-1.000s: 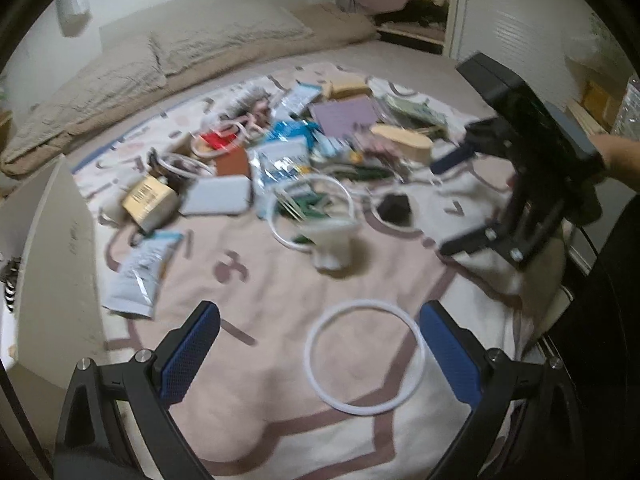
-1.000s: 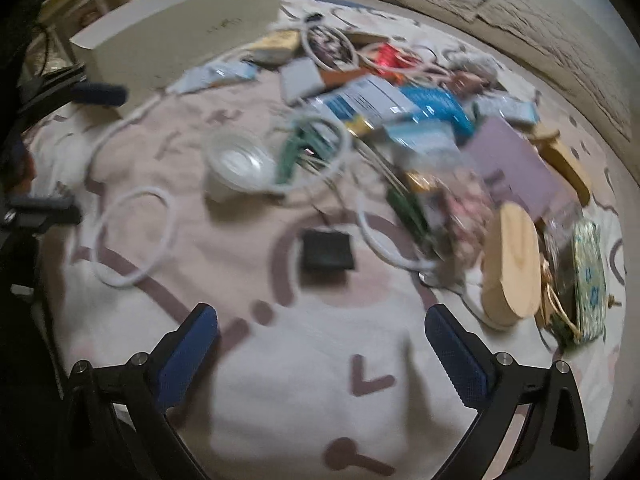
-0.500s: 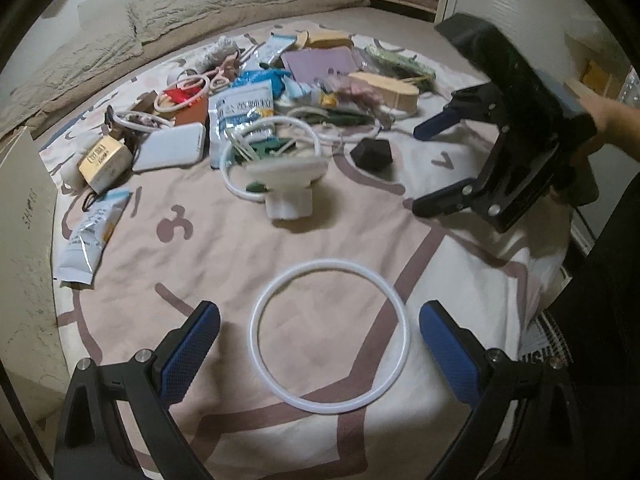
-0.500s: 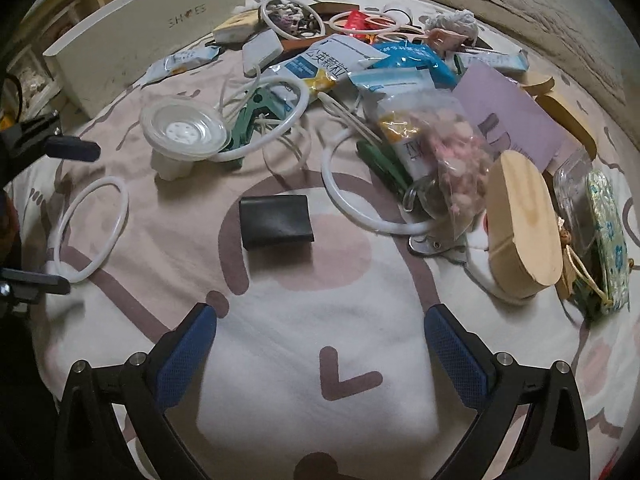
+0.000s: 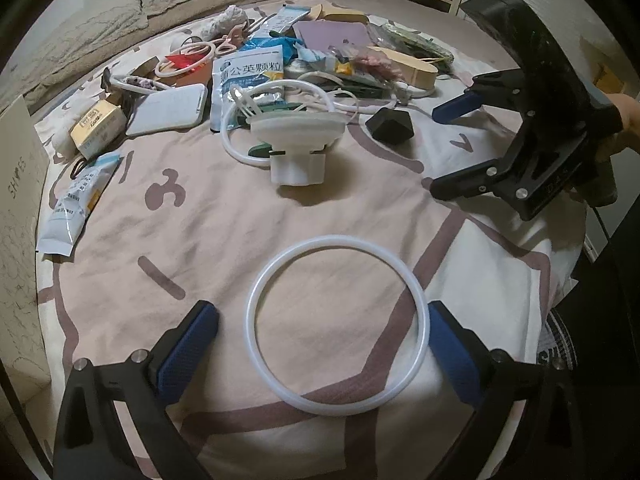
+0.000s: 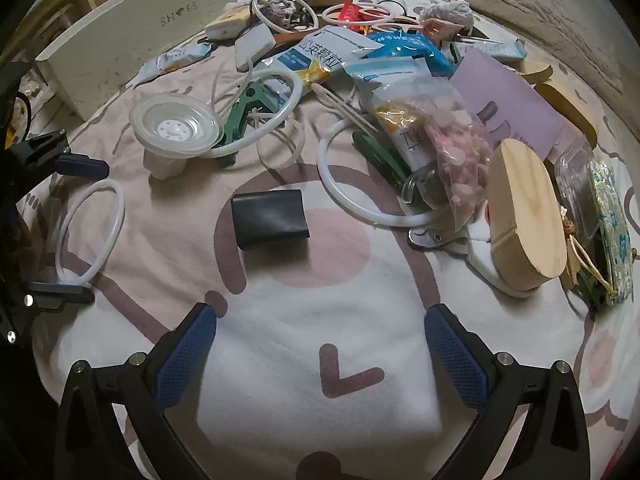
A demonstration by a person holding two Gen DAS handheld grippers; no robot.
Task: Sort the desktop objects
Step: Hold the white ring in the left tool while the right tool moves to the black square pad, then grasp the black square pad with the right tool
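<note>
two grippers (image 6: 320,356), four white rings (image 5: 338,326), one black pouch (image 6: 270,220)

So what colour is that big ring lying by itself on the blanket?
White. The ring shows best in the left wrist view, between the open left gripper's fingers.

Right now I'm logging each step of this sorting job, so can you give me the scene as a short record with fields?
surface: patterned blanket on a bed
left tongs: open, either side of the white ring, not touching it
right tongs: open, empty, pointed at the black pouch
white ring: flat on the blanket, apart from the pile
black pouch: lying alone, near the pile's edge
pile: packets, rings, clips and a wooden oval box, unsorted
container: white shoe box beside the pile
</note>
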